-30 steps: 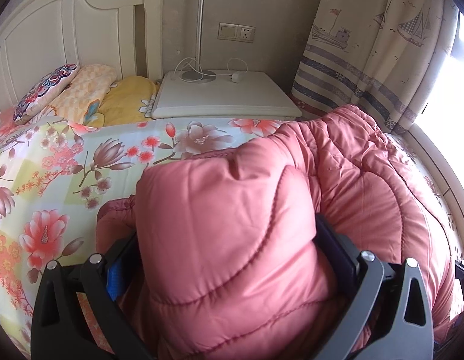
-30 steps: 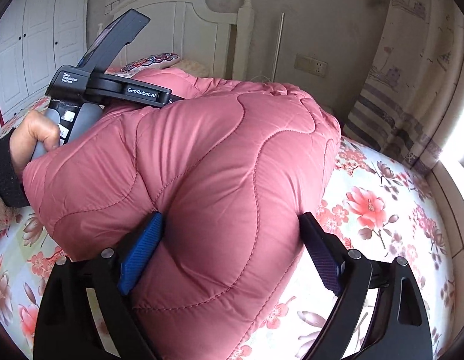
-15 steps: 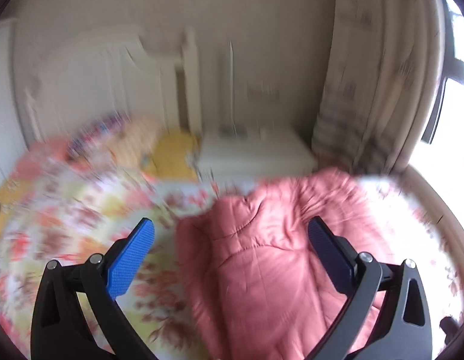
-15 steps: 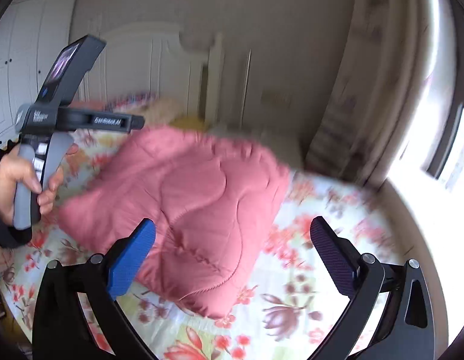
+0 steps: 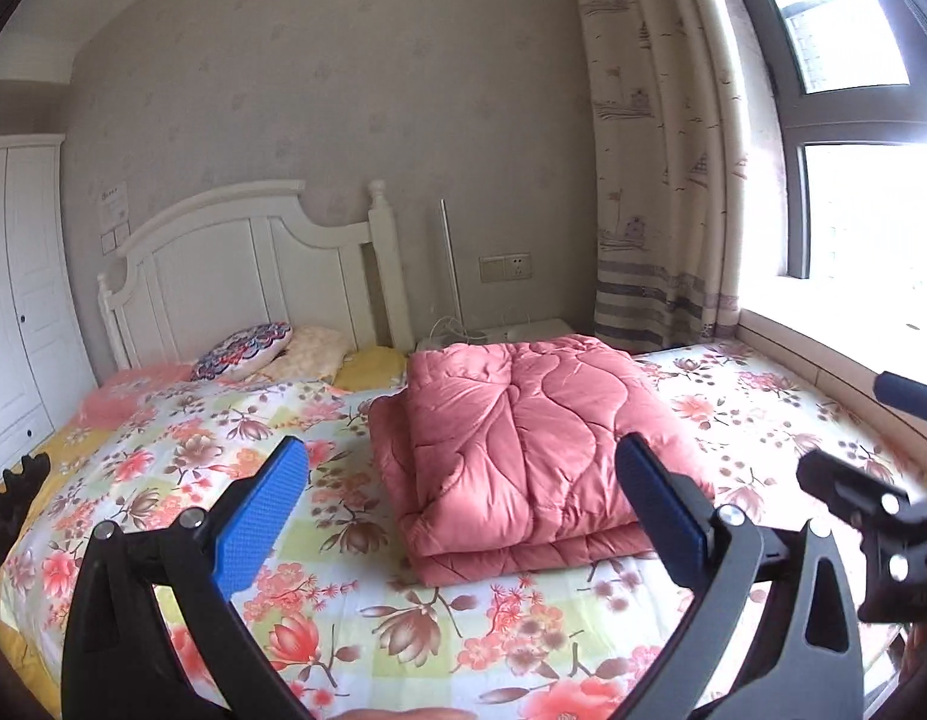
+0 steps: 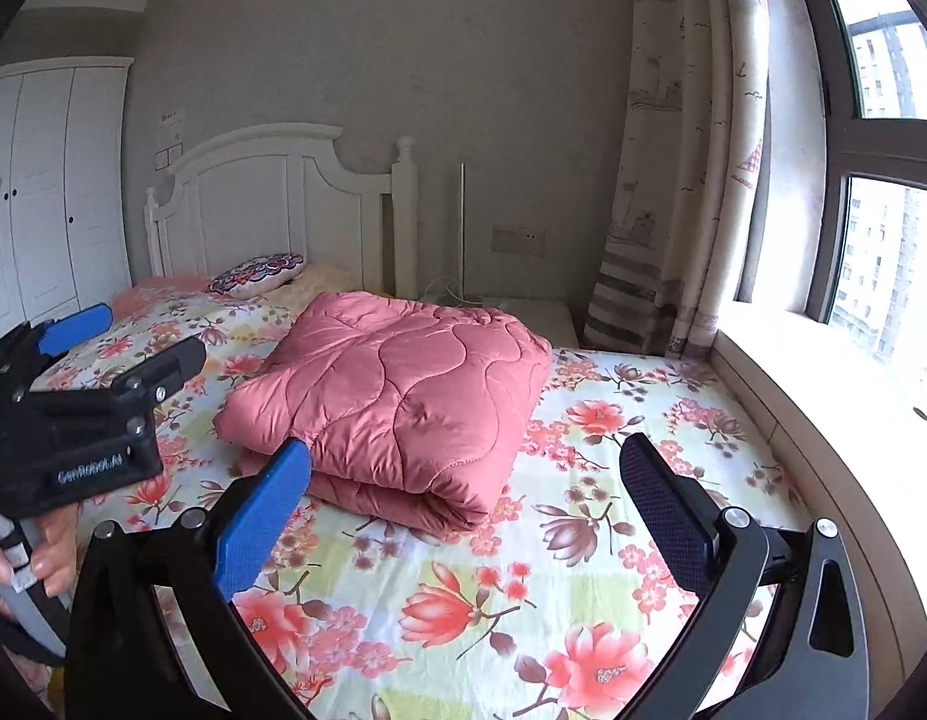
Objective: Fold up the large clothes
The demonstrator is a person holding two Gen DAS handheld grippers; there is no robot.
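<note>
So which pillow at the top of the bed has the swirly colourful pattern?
The round patterned cushion, dark blue with red and white swirls, leaning on top. Beside it, the pale peach pillow and the plain yellow pillow have no bold pattern.

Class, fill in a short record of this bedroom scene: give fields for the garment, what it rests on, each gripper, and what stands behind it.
garment: pink quilted coat, folded into a layered bundle
rests on: floral bedsheet
left gripper: open, holding nothing, apart from the coat
right gripper: open, holding nothing, apart from the coat
behind: white headboard, patterned pillow, bedside table
side: curtain by the window
</note>
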